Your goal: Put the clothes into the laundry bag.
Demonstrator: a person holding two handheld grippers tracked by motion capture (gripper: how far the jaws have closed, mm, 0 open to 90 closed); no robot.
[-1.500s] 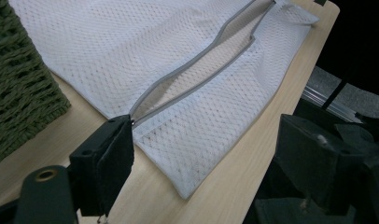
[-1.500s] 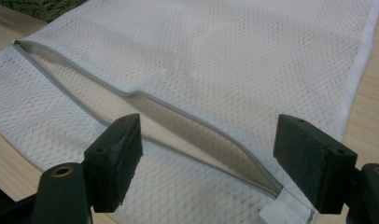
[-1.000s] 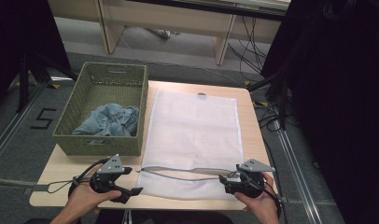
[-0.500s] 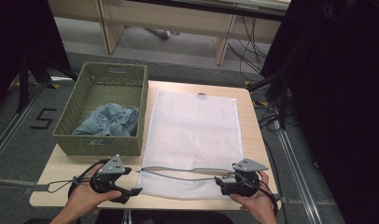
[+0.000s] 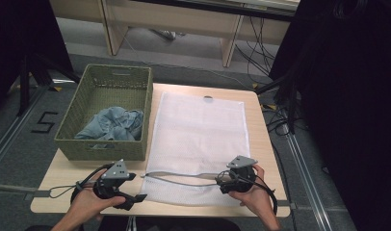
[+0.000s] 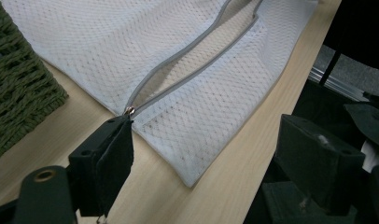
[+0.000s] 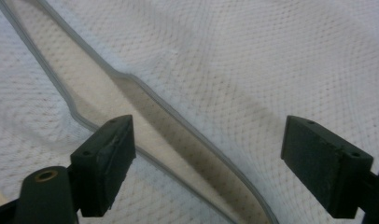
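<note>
A white mesh laundry bag (image 5: 198, 130) lies flat on the wooden table (image 5: 264, 144). Its grey zipper (image 5: 184, 177) runs across near the front edge and gapes open. My left gripper (image 5: 135, 188) is open at the zipper's left end. In the left gripper view its jaws (image 6: 211, 140) are spread wide, one fingertip (image 6: 114, 144) just short of the metal zipper pull (image 6: 129, 110). My right gripper (image 5: 222, 181) is open at the zipper's right end. In the right gripper view it (image 7: 215, 140) hovers over the parted zipper (image 7: 178, 121), with the opening between its jaws.
A green woven basket (image 5: 107, 72) stands on the table's left side, with a crumpled denim garment (image 5: 114, 124) inside. Its wall (image 6: 19, 93) is close beside my left gripper. The table's front edge is just behind both hands.
My right gripper has shifted a little to the left, onto the zipper's right end. The left gripper and the bag have hardly moved.
</note>
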